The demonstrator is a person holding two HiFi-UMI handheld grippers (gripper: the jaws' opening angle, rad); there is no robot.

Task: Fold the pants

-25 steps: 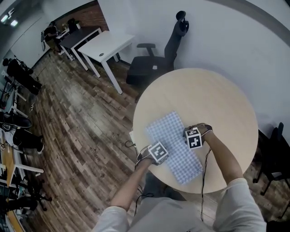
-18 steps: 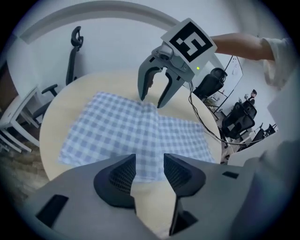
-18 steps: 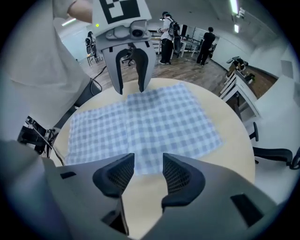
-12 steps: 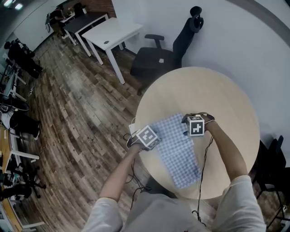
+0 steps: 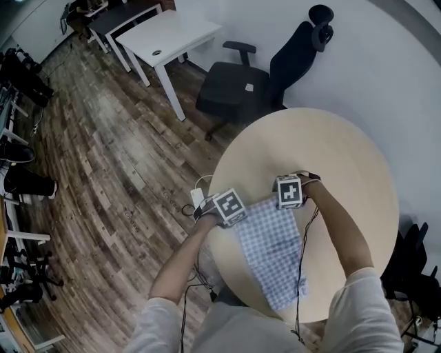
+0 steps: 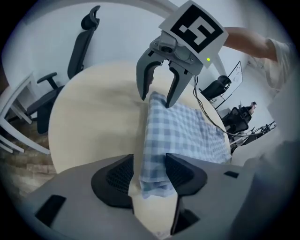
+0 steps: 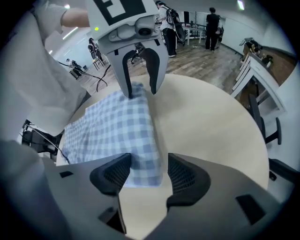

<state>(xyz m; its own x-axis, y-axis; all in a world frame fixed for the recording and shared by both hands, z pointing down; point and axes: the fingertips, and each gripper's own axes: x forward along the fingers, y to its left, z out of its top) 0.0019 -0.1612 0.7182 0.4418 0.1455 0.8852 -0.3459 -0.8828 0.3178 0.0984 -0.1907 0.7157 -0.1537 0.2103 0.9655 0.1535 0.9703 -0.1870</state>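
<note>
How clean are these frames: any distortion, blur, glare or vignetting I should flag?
Head view: heavy fisheye bends the floor planks; even light, table sharp. Left gripper view: dark vignetted corners, the left tool soft up close, pants slightly soft. Right gripper view: same vignette, a small blown-out ceiling light, pants checks crisp.

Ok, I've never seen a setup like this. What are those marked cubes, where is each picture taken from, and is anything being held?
No robot here: a person holds tongs in each hand; the marked cubes are part of them. One picture comes from a head camera looking down; the other two cameras ride on the left tongs and right tongs, looking along their jaws. On the round wooden table lie blue-checked pants. Both tongs have just been opening; a corner of the pants sits between each pair of jaws, but nothing is gripped.
</note>
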